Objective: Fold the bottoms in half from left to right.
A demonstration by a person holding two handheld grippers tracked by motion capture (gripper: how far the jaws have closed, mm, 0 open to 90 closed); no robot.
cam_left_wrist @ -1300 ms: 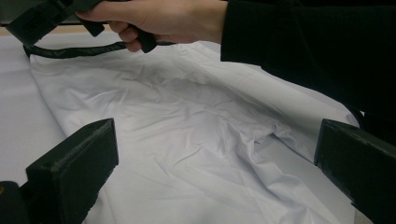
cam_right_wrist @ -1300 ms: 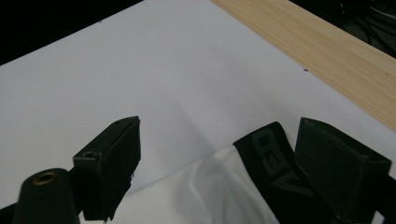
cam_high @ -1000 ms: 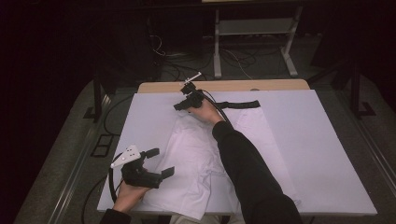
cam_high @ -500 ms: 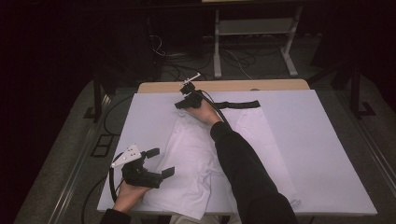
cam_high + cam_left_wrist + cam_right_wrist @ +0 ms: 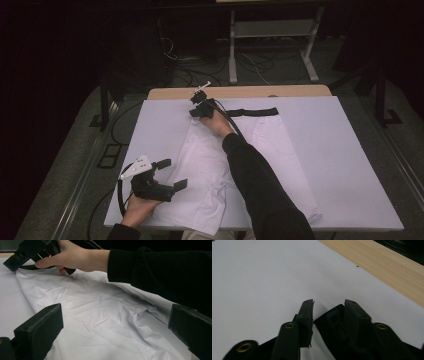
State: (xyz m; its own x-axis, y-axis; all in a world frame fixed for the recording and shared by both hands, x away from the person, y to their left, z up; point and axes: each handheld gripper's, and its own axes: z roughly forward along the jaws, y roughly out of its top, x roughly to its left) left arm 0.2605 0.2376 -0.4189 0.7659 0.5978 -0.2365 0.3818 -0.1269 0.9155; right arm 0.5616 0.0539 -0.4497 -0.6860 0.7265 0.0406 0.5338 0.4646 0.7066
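A white garment [image 5: 210,170] lies spread on the white-covered table [image 5: 345,165], with a black band [image 5: 255,112] along its far edge. My right gripper [image 5: 196,112] is at the band's left end, and its jaws have just been closing. In the right gripper view the band's end [image 5: 329,322] sits between the jaws of that gripper [image 5: 329,303], against the right one, with a thin gap beside the left one. My left gripper [image 5: 172,173] stands wide open at the garment's near left edge. Its view shows the creased cloth [image 5: 105,315] between its jaws [image 5: 115,335].
A bare wooden strip [image 5: 280,91] runs along the table's far edge. Beyond it are cables on the floor and a metal stand [image 5: 270,35]. The right forearm in a black sleeve [image 5: 260,185] lies across the garment. The table's right half shows plain white cover.
The right gripper's jaws have narrowed around the band's end. Both hands stay about where they were, and the left gripper is unchanged.
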